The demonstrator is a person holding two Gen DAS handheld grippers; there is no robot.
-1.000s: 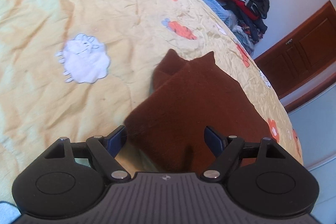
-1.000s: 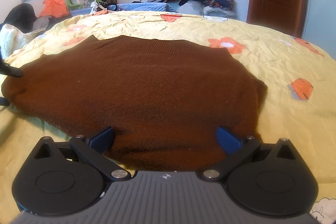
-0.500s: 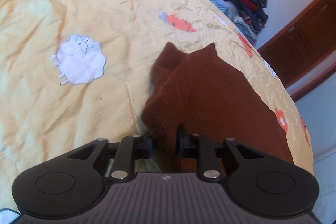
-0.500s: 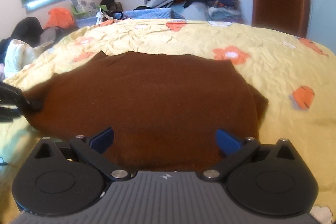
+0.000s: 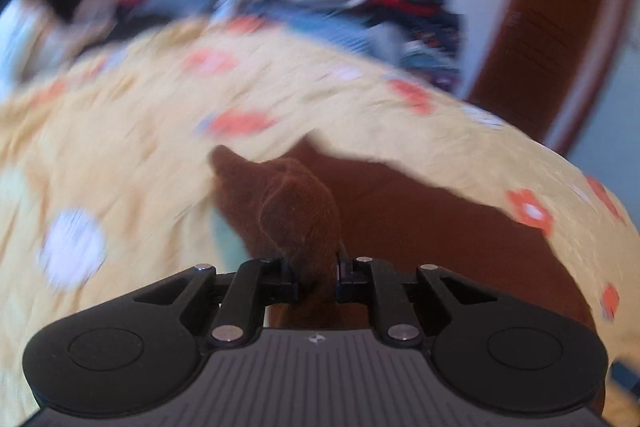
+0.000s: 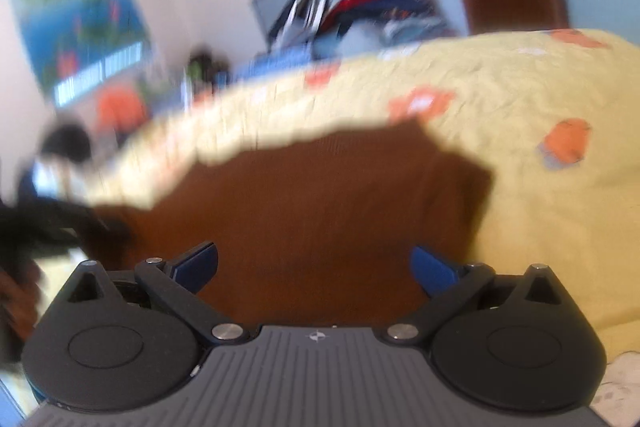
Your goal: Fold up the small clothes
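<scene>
A small brown knit garment (image 6: 320, 199) lies on the yellow bedspread (image 6: 540, 211). My left gripper (image 5: 314, 273) is shut on a bunched corner of the brown garment (image 5: 300, 215) and holds it lifted off the bed. My right gripper (image 6: 314, 265) is open and empty, its blue pads spread wide over the garment's near edge. The left gripper also shows as a dark blur at the left edge of the right wrist view (image 6: 48, 227). Both views are motion-blurred.
The bedspread (image 5: 120, 155) has orange flower and white sheep patches. A pile of dark clothes (image 6: 352, 3) is stacked behind the bed. A brown wooden door (image 5: 560, 27) stands to the right. A blue poster (image 6: 80, 15) hangs on the left wall.
My left gripper closed on the garment's corner and now lifts it, swinging upward. My right gripper stayed open and tilted as it moved over the garment.
</scene>
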